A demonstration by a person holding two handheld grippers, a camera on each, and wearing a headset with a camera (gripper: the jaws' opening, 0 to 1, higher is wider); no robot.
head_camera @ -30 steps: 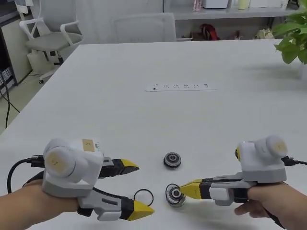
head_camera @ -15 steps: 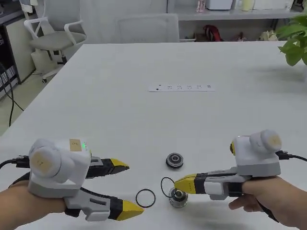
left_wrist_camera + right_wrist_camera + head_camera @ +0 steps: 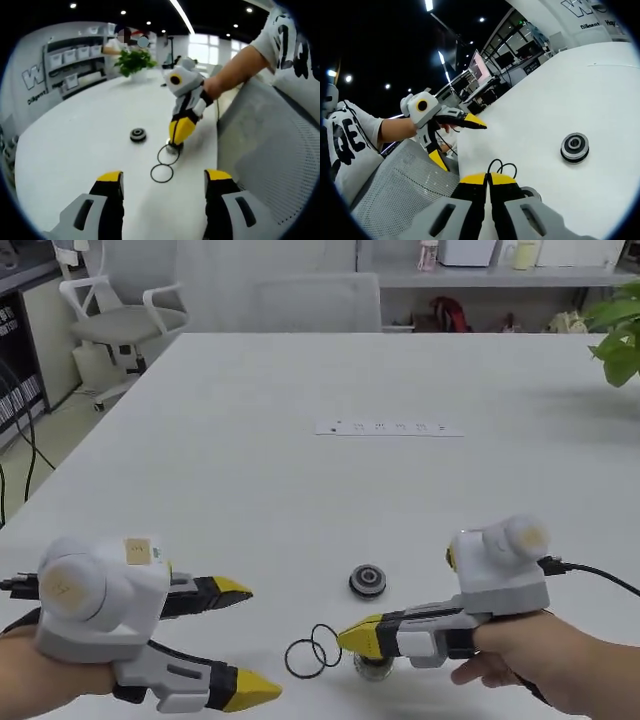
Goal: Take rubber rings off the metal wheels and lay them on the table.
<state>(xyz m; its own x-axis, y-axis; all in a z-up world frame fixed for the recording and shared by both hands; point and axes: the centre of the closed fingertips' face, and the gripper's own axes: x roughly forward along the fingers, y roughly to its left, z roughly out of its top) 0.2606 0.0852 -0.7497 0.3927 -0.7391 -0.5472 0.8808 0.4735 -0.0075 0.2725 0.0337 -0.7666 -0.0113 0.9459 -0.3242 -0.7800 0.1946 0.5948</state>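
Rubber rings look thin, limp, light; grip the band. Head view, bottom centre: one lies on the table, one is pinched in your right gripper, held low, pointing left. Left gripper view: left gripper gapes, level. Right gripper view: jaws pressed on the ring.

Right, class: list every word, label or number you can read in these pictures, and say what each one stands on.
"W": big letter on the wall; the rest is cut off.
"Diligent": small line below it on the same wall, barely legible.
T-shirt print: big dark letters, unreadable.
Sticker on the left gripper: too small to read.
Power strip markings: too small to read.
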